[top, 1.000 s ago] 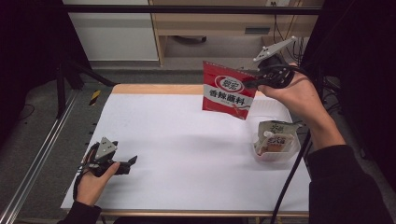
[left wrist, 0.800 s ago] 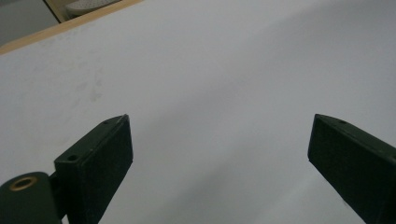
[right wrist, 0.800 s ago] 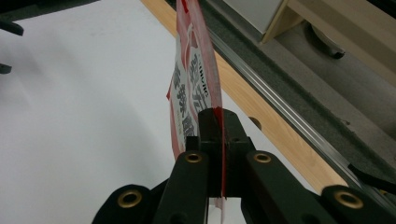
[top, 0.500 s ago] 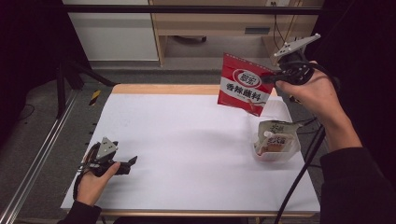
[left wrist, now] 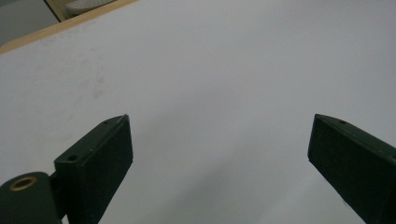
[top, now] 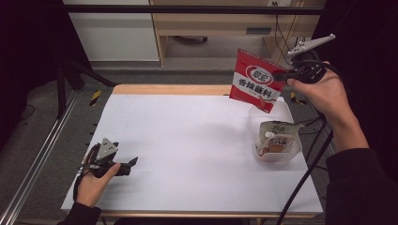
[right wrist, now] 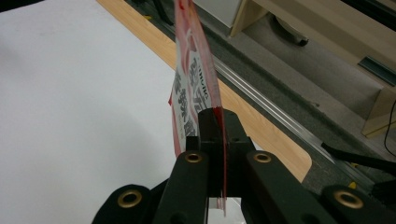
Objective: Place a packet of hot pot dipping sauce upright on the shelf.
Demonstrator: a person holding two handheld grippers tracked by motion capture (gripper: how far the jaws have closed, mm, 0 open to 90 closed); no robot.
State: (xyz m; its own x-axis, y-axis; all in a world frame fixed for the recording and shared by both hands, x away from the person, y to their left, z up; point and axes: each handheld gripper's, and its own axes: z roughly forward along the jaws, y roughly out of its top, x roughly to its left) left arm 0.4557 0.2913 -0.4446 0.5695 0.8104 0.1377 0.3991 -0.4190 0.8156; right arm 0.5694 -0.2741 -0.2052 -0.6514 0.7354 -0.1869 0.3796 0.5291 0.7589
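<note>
Resting at the near left corner of the white bench (top: 187, 140), the left gripper (top: 130, 165) is held low by the left hand (top: 91, 185), well apart from everything else. In the left gripper view its fingers (left wrist: 100, 158) are spread wide, with nothing but bare bench surface between them. Toward the right, a red sauce packet (top: 256, 80) is carried in the air above the far right part of the bench. It is pinched at its right edge by the right gripper (top: 281, 75), whose fingers (right wrist: 212, 135) are seen in the right gripper view closed tightly on the thin edge. The packet hangs tilted, its long axis running from upper left down to lower right. Below it and nearer the person, a clear plastic container (top: 274, 157) stands on the bench with a spouted pouch (top: 277, 138) already inside. The right hand is judged much the nearer to this container, so the coming move is probably a lowering of the packet down and toward the person.
</note>
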